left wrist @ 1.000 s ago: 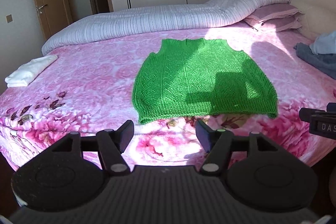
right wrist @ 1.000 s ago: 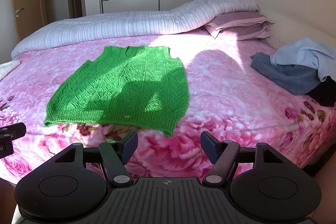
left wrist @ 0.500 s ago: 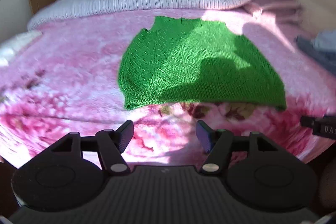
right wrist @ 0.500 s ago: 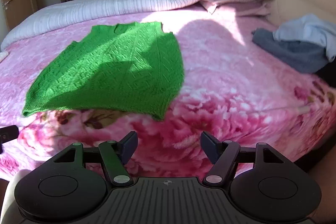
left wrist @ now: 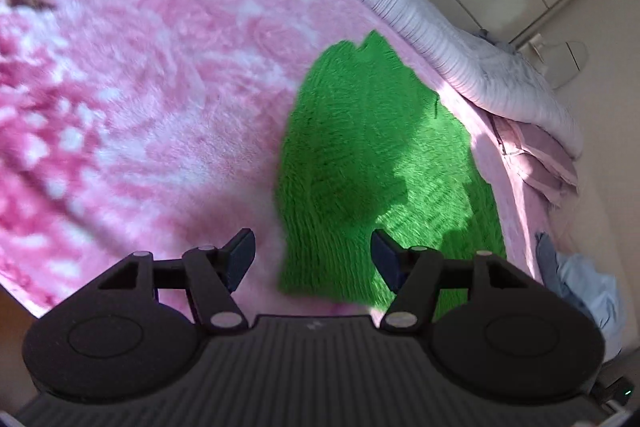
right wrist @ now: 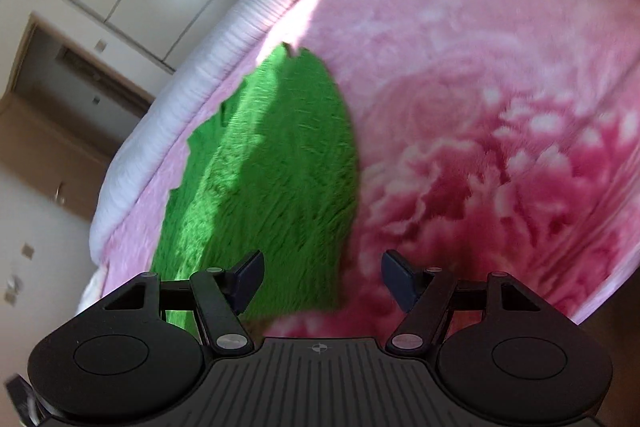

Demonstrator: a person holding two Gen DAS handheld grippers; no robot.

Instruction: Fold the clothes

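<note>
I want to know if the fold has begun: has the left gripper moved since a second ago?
Yes. The left gripper has closed in on the green sweater's hem corner and rolled; the bed now looks tilted. It is open, holding nothing.

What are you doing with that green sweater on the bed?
A person is getting ready to fold clothes, holding a two-finger gripper in each hand. The green knitted sweater lies spread flat on the pink flowery blanket. The left gripper hangs open over one bottom corner of the sweater, and the right gripper hangs open over the other bottom corner. Neither one has grabbed anything yet, so no fold has been made.
</note>
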